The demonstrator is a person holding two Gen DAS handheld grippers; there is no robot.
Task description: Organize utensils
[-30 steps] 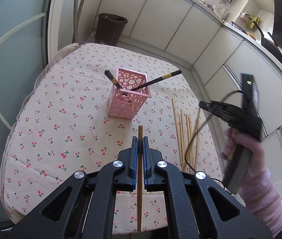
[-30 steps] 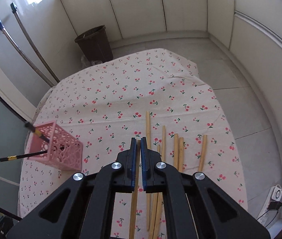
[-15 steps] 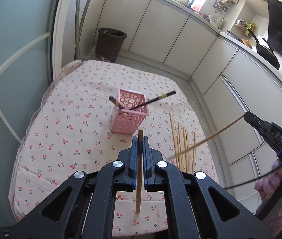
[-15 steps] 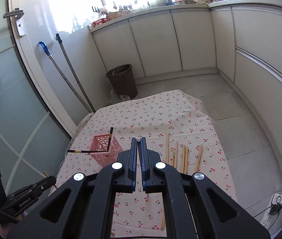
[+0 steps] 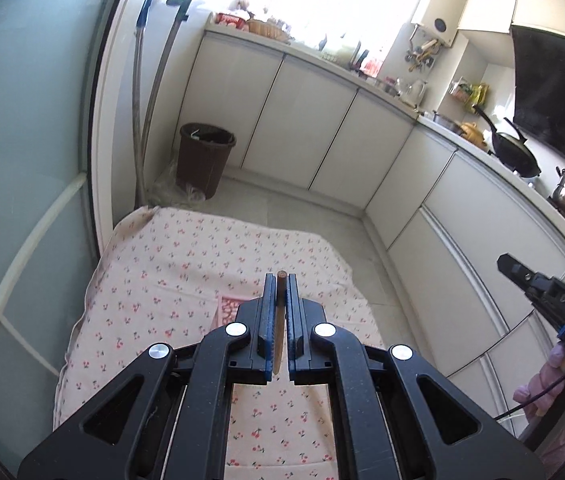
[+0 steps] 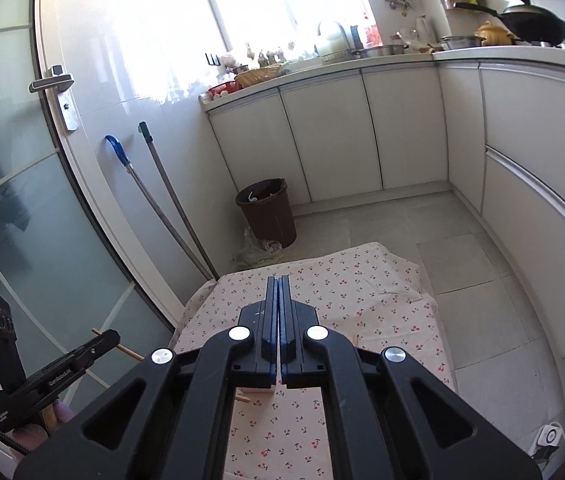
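Note:
My left gripper [image 5: 281, 280] is shut on a wooden chopstick [image 5: 279, 320], which stands upright between its blue pads, high above the cherry-print cloth [image 5: 186, 264]. The same chopstick pokes out of the left gripper in the right wrist view [image 6: 128, 351]. A corner of the pink perforated holder [image 5: 228, 308] peeks out behind the left gripper. My right gripper [image 6: 278, 280] is shut, with nothing visible between its jaws in its own view. It also shows at the right edge of the left wrist view [image 5: 508, 262]. Ends of loose chopsticks [image 6: 242, 398] show under the right gripper.
A brown waste bin [image 5: 206, 160] stands on the floor beyond the cloth. Two mop handles [image 6: 162, 200] lean by the glass door [image 6: 22, 220]. White cabinets [image 5: 302, 120] line the back and right. A power strip [image 6: 548, 438] lies on the floor at the right.
Both grippers have risen and tilted up, so the table has dropped low in both views. The holder and the loose chopsticks are now mostly hidden behind the grippers. The left still holds its chopstick.

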